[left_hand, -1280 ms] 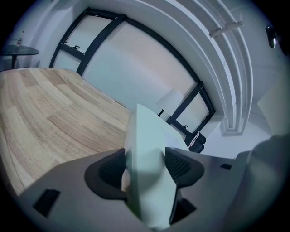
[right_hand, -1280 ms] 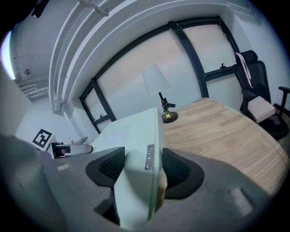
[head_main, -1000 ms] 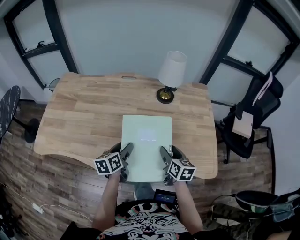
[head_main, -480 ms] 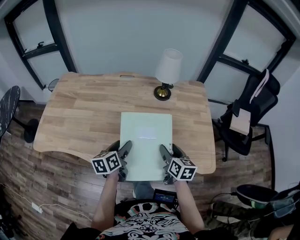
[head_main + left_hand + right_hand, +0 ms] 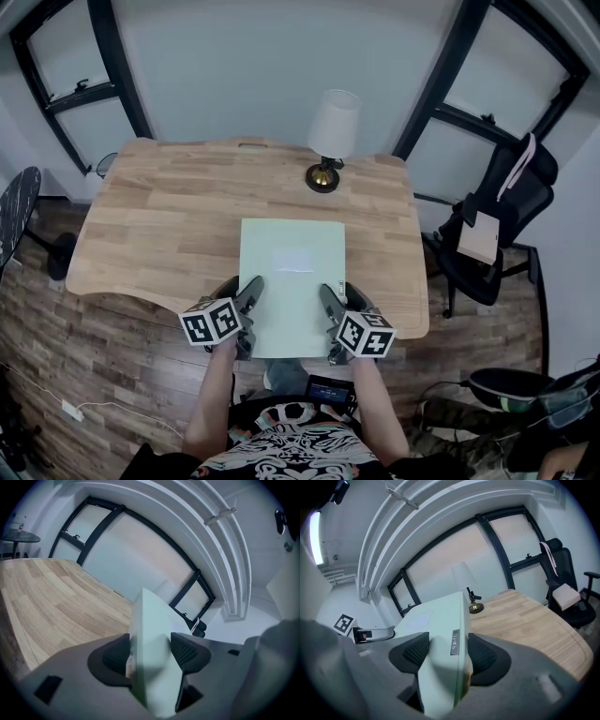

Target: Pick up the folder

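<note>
A pale green folder [image 5: 292, 281] is held flat above the near edge of the wooden desk [image 5: 159, 220]. My left gripper [image 5: 249, 295] is shut on its left edge, and in the left gripper view the folder [image 5: 152, 658] fills the gap between the dark pads. My right gripper [image 5: 328, 302] is shut on the right edge; in the right gripper view the folder [image 5: 440, 644] sits clamped between the pads, with the left gripper [image 5: 370, 633] visible beyond it. The folder's near end juts past the desk edge toward the person.
A lamp [image 5: 330, 136] with a white shade and brass base stands at the back of the desk, just beyond the folder. A black office chair [image 5: 492, 239] with a box on it stands to the right. Dark window frames line the wall behind.
The folder and both grippers have barely shifted. The view has drifted slightly, so the desk and lamp sit a little higher in the picture.
</note>
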`<action>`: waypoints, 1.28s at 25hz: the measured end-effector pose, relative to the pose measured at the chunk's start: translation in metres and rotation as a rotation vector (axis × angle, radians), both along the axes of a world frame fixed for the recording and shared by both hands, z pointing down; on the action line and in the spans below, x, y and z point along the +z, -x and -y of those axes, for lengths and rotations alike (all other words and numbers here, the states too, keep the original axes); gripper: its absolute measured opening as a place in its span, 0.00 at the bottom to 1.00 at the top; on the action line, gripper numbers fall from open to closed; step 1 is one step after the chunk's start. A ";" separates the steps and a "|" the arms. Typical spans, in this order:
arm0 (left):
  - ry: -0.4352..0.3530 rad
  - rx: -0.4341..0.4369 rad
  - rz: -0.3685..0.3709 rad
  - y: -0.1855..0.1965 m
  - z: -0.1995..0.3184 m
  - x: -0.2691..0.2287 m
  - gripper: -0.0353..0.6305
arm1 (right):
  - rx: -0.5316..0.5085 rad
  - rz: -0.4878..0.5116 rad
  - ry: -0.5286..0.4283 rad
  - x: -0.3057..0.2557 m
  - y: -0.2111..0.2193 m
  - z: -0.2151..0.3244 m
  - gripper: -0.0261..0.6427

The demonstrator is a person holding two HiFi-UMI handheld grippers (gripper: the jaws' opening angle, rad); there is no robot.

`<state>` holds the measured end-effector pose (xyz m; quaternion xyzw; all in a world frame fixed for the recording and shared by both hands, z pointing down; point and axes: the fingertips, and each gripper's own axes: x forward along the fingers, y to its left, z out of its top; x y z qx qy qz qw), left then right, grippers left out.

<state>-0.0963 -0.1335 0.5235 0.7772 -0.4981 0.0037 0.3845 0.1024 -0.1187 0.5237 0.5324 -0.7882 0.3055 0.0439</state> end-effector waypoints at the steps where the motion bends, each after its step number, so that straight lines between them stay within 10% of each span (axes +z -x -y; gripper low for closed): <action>1: 0.001 0.000 -0.001 0.000 -0.001 0.001 0.47 | 0.000 0.001 0.001 0.001 0.000 -0.002 0.42; 32: 0.022 0.018 0.025 -0.005 0.002 0.003 0.47 | 0.019 0.018 0.032 0.007 -0.004 -0.002 0.42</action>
